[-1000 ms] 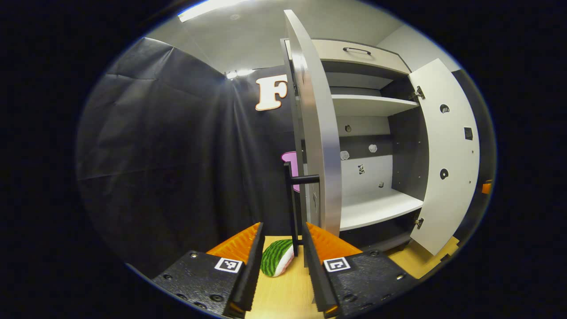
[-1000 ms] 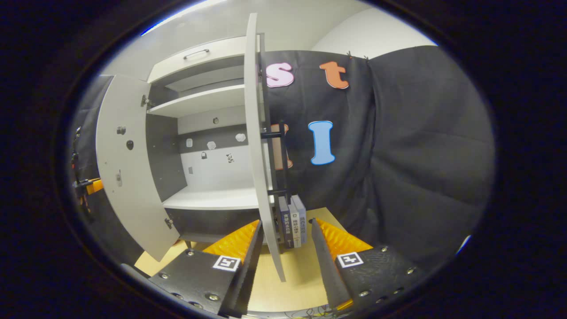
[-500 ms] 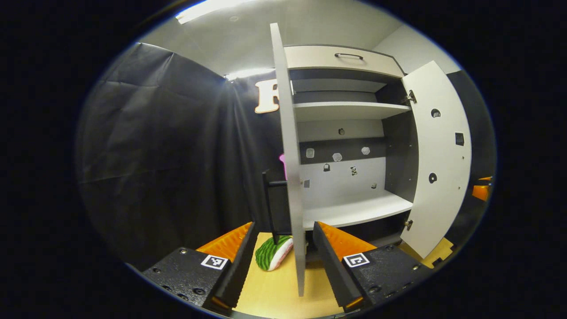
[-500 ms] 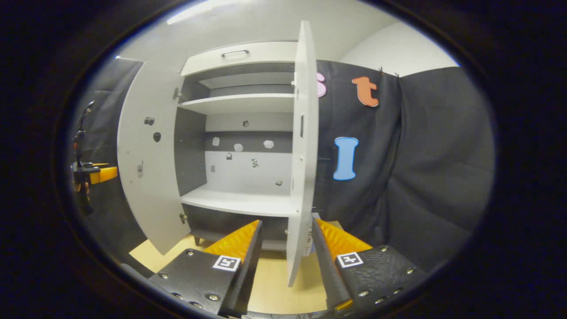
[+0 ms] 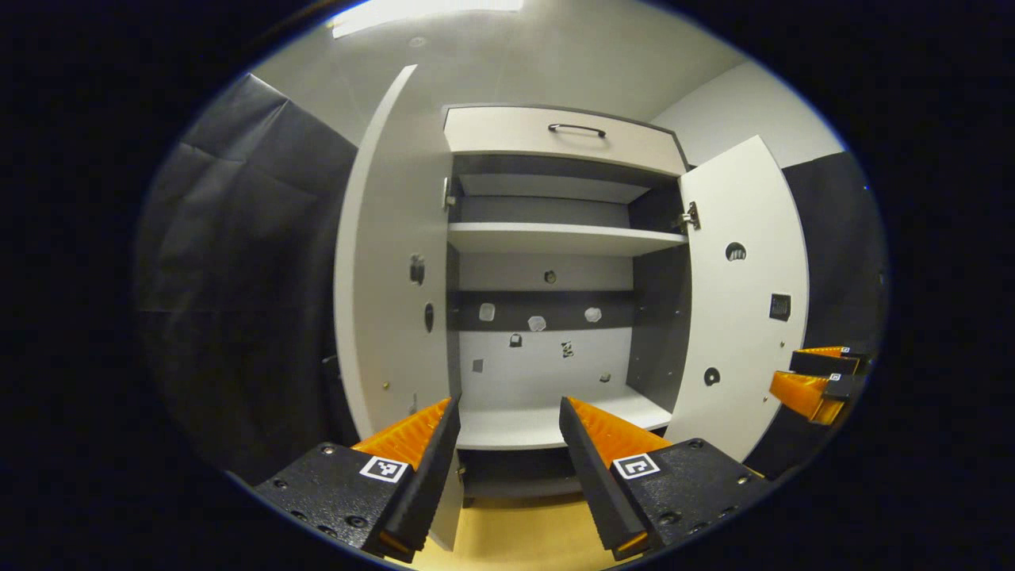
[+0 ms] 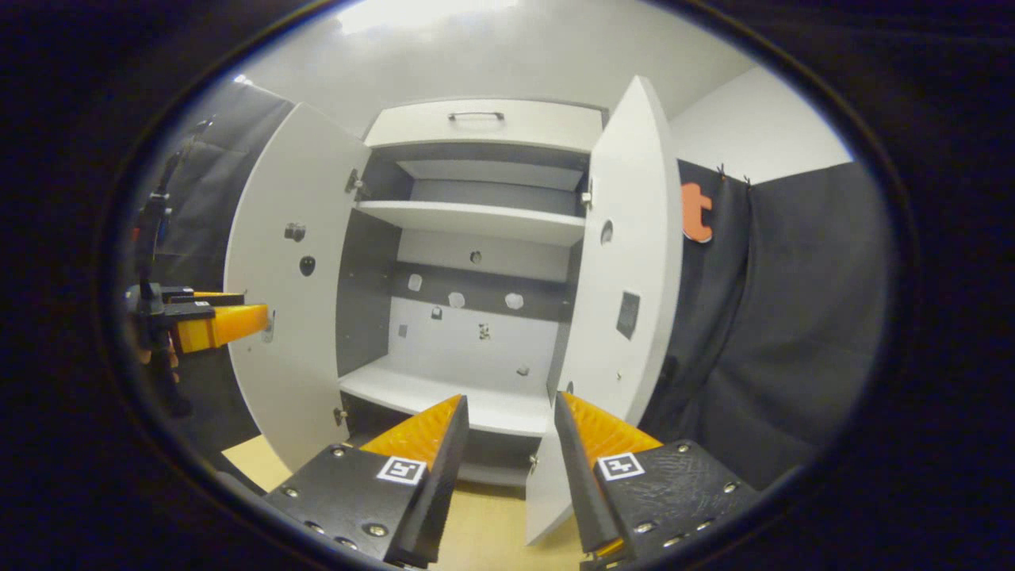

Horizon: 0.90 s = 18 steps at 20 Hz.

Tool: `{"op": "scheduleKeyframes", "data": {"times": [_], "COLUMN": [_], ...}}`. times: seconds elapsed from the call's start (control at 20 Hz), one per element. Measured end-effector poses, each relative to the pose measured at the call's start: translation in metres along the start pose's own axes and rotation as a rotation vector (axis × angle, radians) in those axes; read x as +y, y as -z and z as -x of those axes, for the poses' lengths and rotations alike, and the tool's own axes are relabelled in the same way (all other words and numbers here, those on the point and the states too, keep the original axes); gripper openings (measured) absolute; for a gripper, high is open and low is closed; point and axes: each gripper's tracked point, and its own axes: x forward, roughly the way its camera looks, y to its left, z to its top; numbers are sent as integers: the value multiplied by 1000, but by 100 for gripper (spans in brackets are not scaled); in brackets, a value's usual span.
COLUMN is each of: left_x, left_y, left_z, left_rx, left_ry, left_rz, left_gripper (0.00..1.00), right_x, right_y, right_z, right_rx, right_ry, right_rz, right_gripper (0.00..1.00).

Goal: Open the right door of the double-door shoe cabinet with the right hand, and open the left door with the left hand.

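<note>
The white shoe cabinet (image 5: 555, 143) stands straight ahead with both doors swung wide and its shelves bare. In the left gripper view the left door (image 5: 388, 262) hangs open at the left and the right door (image 5: 745, 293) at the right. My left gripper (image 5: 507, 468) is open in front of the lower shelf (image 5: 547, 420), touching nothing. The right gripper (image 5: 817, 381) shows beyond the right door. In the right gripper view my right gripper (image 6: 507, 468) is open, just left of the right door (image 6: 626, 301). The left gripper (image 6: 206, 321) floats by the left door (image 6: 293, 317).
A shut drawer with a dark handle (image 5: 577, 128) tops the cabinet. An upper shelf (image 6: 476, 218) spans the inside. Black cloth (image 6: 777, 317) hangs on both sides. A light wooden surface (image 5: 515, 539) lies below the cabinet's front.
Each door's edge stood between a gripper's fingers before; now both doors stand wide to the sides and both grippers face the cabinet's inside with nothing between their fingers.
</note>
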Motion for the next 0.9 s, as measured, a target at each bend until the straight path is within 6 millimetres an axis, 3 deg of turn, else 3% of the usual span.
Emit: {"op": "scheduleKeyframes", "data": {"times": [0.1,0.2,0.25,0.35,0.4,0.9], "left_x": [-17,-29,-34,-40,-45,-53], "left_y": [-9,-17,-20,-30,-32,-31], "left_z": [-12,-19,-21,-24,-24,-24], "left_rx": [-13,-21,-31,-64,-72,-68], "left_ry": [27,35,37,37,44,85], "left_rz": [-3,10,24,45,48,15], "left_gripper": [79,82,82,92,99,98], "right_x": [11,17,21,21,21,23], "right_y": [-12,-24,-29,-37,-39,-44], "right_z": [-9,-15,-18,-23,-23,-23], "right_rx": [-20,-37,-48,-66,-70,-82], "right_ry": [-14,-20,-29,-26,-25,-9], "right_rz": [-29,-58,-76,-99,-105,-126], "right_gripper": [60,65,71,97,99,97]}}
